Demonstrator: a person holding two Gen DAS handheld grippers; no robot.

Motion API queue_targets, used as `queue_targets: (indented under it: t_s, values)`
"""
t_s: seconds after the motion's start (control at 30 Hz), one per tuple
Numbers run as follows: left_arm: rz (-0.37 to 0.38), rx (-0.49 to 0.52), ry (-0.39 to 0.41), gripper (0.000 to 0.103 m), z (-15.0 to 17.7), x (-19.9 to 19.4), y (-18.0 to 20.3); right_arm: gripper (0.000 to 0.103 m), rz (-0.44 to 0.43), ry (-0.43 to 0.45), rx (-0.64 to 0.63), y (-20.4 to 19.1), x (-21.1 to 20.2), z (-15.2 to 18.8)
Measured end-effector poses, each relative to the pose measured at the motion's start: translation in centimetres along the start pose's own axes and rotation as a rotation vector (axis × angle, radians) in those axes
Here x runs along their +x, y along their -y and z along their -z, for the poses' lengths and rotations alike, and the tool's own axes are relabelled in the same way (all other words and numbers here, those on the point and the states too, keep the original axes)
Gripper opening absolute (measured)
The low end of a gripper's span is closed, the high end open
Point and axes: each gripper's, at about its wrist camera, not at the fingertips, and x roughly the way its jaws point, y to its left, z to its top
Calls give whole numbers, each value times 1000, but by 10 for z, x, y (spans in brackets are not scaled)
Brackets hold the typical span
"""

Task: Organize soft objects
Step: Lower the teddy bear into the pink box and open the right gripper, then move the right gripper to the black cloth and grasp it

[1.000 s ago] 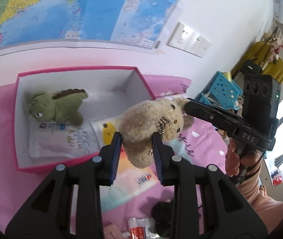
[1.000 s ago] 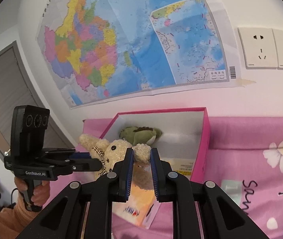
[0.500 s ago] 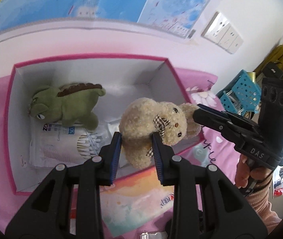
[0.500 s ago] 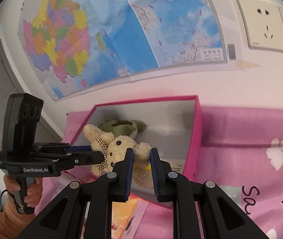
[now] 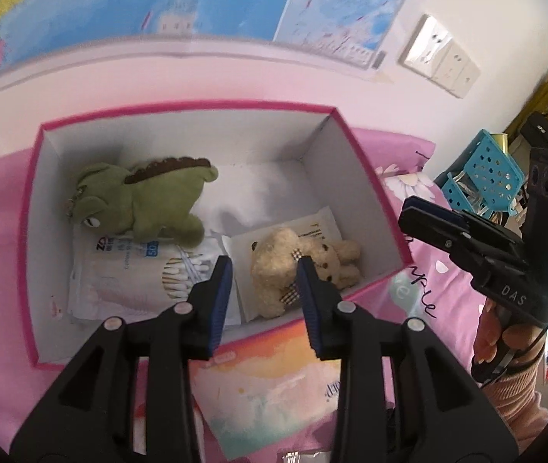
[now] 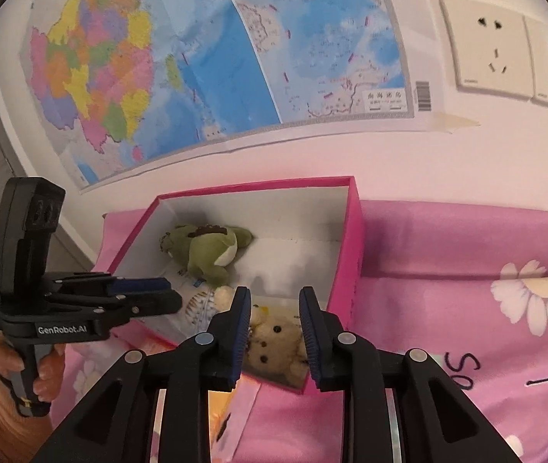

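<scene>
Left wrist view, nearest first: your left gripper (image 5: pixel 262 289) hangs over the near edge of the pink box (image 5: pixel 31 231) with its jaws easing apart. The beige teddy bear (image 5: pixel 305 266) shows between the pads but lies lower, on the box floor, so nothing is held. That looks like a release made low enough for the soft toy to settle, not bounce out. The bear rests on a flat white packet (image 5: pixel 270 247) in the box's near right corner, beside a cotton-swab pack (image 5: pixel 135 274). Farther back, the green dinosaur plush (image 5: pixel 139 200) lies on that pack along the left side, which leaves the bear its own corner.

In the right wrist view, your right gripper (image 6: pixel 274 332) is also opening, the bear (image 6: pixel 274 343) below its pads and free of them. Beyond the box, the pink bedsheet (image 6: pixel 467 308) meets the wall with the map (image 6: pixel 216 50).
</scene>
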Motion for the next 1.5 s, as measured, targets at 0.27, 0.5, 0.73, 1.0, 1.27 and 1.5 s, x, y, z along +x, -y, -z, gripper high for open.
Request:
queue_targets:
  t_s: [0.27,0.5,0.73,1.0,1.27,1.5]
  values:
    - [88,136,80,42,31,-47,31,35,-127,22,-34,-14,-48,21]
    - [194,259,37,45,82,-65,57,49,-242,-2,-65,-31,-97,59]
    - [259,292,-90,49,129,-43,70,63,-185,-142,-72,-36,-101,116]
    - [278,280,-191,49,160,-24,69,67,-143,-314,-66,-41,-59,160]
    - [321,280,-235,49,173,-7,75,26,-146,-321,-76,-42,-42,167]
    - [361,255,-162,37,158,-11,77,17,-168,-216,-107,-55,-66,148]
